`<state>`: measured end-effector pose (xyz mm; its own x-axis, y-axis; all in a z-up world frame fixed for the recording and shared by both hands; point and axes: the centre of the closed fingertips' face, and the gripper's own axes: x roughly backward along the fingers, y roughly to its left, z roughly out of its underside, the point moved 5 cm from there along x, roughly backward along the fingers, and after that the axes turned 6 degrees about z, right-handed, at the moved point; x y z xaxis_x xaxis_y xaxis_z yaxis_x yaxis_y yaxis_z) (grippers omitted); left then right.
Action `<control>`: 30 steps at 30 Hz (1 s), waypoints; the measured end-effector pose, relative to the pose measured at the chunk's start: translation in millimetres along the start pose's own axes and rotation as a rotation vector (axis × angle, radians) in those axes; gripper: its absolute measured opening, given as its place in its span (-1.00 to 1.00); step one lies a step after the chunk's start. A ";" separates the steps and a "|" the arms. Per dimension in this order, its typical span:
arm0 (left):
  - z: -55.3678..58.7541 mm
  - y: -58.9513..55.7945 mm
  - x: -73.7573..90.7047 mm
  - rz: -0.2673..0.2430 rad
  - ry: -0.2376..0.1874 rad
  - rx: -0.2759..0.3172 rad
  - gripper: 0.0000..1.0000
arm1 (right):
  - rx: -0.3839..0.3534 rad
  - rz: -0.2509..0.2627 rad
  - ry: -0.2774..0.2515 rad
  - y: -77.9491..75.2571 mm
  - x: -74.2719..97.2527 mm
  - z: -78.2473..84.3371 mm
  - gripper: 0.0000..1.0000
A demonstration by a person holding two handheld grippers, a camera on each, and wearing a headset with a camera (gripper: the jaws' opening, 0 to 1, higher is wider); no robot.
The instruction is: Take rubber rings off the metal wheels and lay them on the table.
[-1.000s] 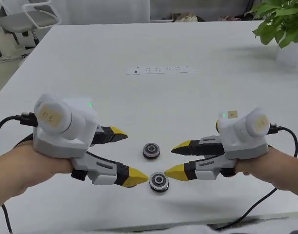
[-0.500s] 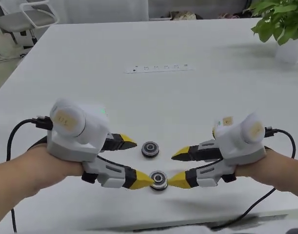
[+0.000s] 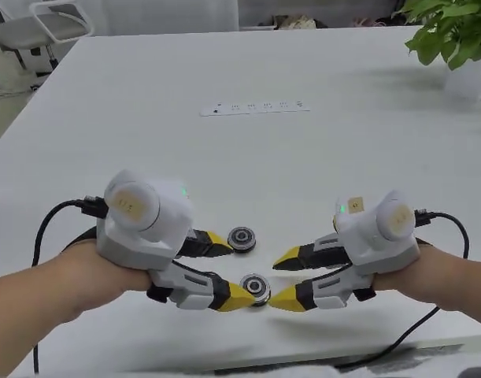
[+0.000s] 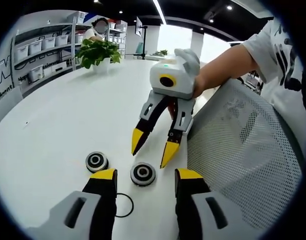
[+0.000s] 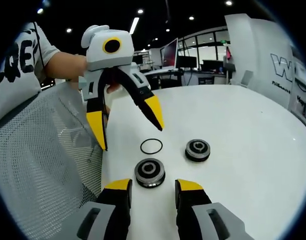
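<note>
**Two open claws flank the nearer wheel**
The left gripper (image 3: 234, 269), spread wide and empty, faces the right gripper (image 3: 281, 279), open narrower and also empty. The nearer wheel (image 3: 256, 288) sits between their tips on the table (image 3: 303, 181), the farther wheel (image 3: 242, 238) just behind. One rubber ring (image 5: 151, 146) lies loose on the table, so probably one is done and one left. A wall panel (image 5: 283, 65) shows a large "W"; other lettering is blurred.
</note>
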<state>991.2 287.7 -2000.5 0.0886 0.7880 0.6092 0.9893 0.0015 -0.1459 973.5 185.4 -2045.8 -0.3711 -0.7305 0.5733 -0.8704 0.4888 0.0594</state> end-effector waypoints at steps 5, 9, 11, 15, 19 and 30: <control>2.2 -0.2 -6.9 0.008 0.013 0.005 -0.23 | 0.007 0.000 0.005 -0.5 -1.1 0.7 -0.45; 5.2 0.5 -13.4 0.013 0.026 0.005 -0.29 | 0.011 -0.004 0.010 0.3 -3.2 1.7 -0.48; 6.7 0.7 -16.7 0.017 0.031 0.008 -0.32 | 0.010 -0.008 0.012 1.0 -4.0 2.2 -0.48; 8.3 1.0 -22.1 0.021 0.040 0.006 -0.39 | 0.007 -0.010 0.013 1.3 -4.1 2.9 -0.48; 9.4 1.8 -25.2 0.024 0.047 0.005 -0.47 | 0.002 -0.010 0.014 1.1 -4.0 4.3 -0.48; 14.2 3.9 -32.1 0.021 0.068 -0.002 -0.62 | -0.005 -0.008 0.012 0.6 -4.3 5.5 -0.47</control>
<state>990.6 271.1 -2031.7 0.1171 0.7442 0.6576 0.9874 -0.0161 -0.1576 972.7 186.3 -2052.7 -0.3603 -0.7287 0.5824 -0.8715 0.4856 0.0684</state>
